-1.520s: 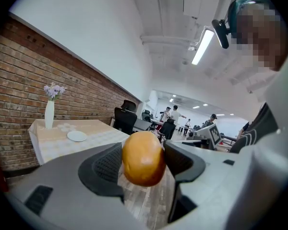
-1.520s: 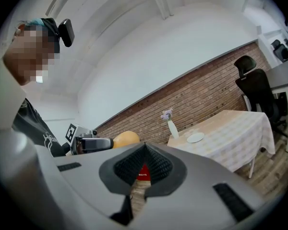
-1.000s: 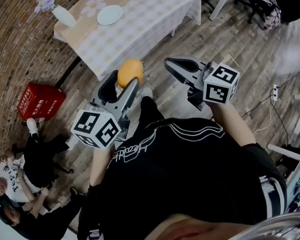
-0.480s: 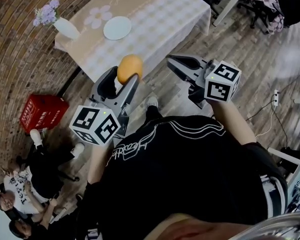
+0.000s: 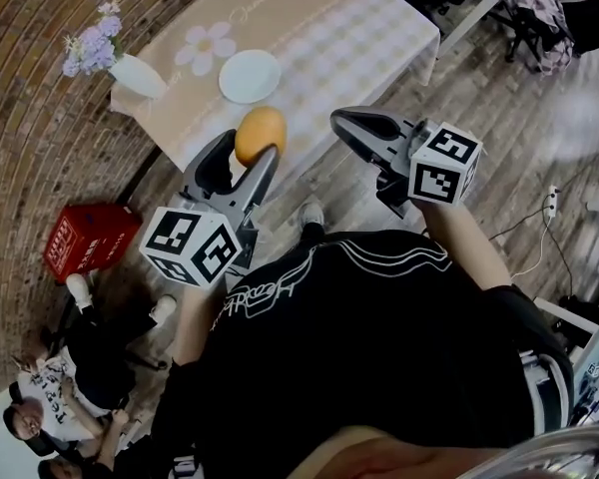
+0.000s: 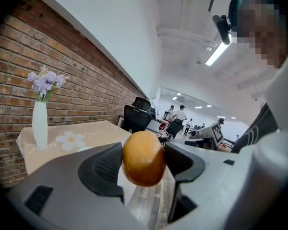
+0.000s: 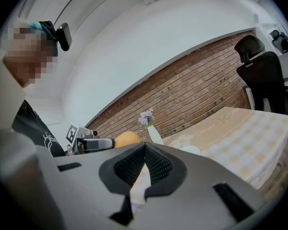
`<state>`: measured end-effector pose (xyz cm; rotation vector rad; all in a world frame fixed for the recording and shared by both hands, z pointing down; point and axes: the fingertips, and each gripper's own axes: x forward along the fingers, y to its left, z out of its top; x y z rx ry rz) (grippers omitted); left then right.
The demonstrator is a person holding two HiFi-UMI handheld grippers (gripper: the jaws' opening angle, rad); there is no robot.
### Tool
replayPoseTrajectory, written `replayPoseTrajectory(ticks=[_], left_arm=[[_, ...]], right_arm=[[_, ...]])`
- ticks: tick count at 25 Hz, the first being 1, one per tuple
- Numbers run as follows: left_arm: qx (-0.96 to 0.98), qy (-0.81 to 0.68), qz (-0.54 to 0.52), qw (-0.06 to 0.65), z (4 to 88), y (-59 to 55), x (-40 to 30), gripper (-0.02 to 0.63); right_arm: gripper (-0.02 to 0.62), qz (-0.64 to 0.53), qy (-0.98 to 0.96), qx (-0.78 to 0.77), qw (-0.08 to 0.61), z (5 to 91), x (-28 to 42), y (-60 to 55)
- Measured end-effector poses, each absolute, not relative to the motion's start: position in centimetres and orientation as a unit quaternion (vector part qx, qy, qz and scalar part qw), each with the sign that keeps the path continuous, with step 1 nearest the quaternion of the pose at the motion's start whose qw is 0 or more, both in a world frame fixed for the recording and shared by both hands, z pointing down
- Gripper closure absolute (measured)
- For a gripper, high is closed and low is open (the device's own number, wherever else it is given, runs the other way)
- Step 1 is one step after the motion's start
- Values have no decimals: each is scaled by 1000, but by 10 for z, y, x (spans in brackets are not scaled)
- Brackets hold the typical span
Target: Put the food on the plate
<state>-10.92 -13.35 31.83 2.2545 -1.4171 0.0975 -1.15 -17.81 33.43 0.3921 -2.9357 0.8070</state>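
An orange-yellow bun [image 5: 260, 134] sits between the jaws of my left gripper [image 5: 248, 160], which is shut on it; the left gripper view shows the same bun [image 6: 143, 158] pressed by both pads. A white plate [image 5: 250, 76] lies on the checked tablecloth of the table [image 5: 349, 38] ahead of me. The bun hangs in the air short of the table's near edge. My right gripper [image 5: 351, 128] is held up beside it, jaws together and empty [image 7: 144, 164]. From that gripper's view the bun [image 7: 126, 138] shows off to the left.
A white vase with purple flowers [image 5: 130, 68] stands at the table's left end. A red crate [image 5: 88, 239] sits on the wooden floor to the left, with people sitting near it. Black office chairs [image 6: 138, 115] stand beyond the table.
The table and plate have come closer and lower in the head view as I walk toward them. Both grippers keep the same pose, the bun still held.
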Motion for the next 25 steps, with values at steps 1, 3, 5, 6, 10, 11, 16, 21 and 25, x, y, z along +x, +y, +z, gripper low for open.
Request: replayPoseTrajectory(ticks=[1, 3, 5, 6, 10, 11, 16, 21, 25], left_arm=[[822, -516, 36, 238, 320, -139, -113, 330], [823, -514, 38, 240, 322, -151, -121, 330], [824, -512, 38, 240, 324, -162, -129, 330], [824, -511, 39, 240, 324, -168, -132, 330], [827, -507, 42, 239, 328, -189, -143, 330], [828, -506, 42, 238, 328, -194, -146, 330], [832, -504, 49, 227, 332, -217, -154, 330], [832, -505, 52, 224, 340, -241, -162, 330], [831, -509, 68, 213, 352, -257, -167, 330]], right_arm=[[598, 264, -955, 129, 36, 336, -15, -183], [598, 265, -954, 132, 36, 338, -22, -194], [598, 267, -953, 136, 35, 339, -29, -204], [598, 267, -953, 138, 34, 340, -32, -209], [598, 270, -951, 145, 33, 343, -42, -227], [598, 270, -951, 146, 32, 343, -44, -231], [598, 271, -949, 159, 29, 348, -48, -252], [598, 278, -945, 170, 29, 356, -52, -270], [598, 286, -941, 177, 32, 364, -53, -280]])
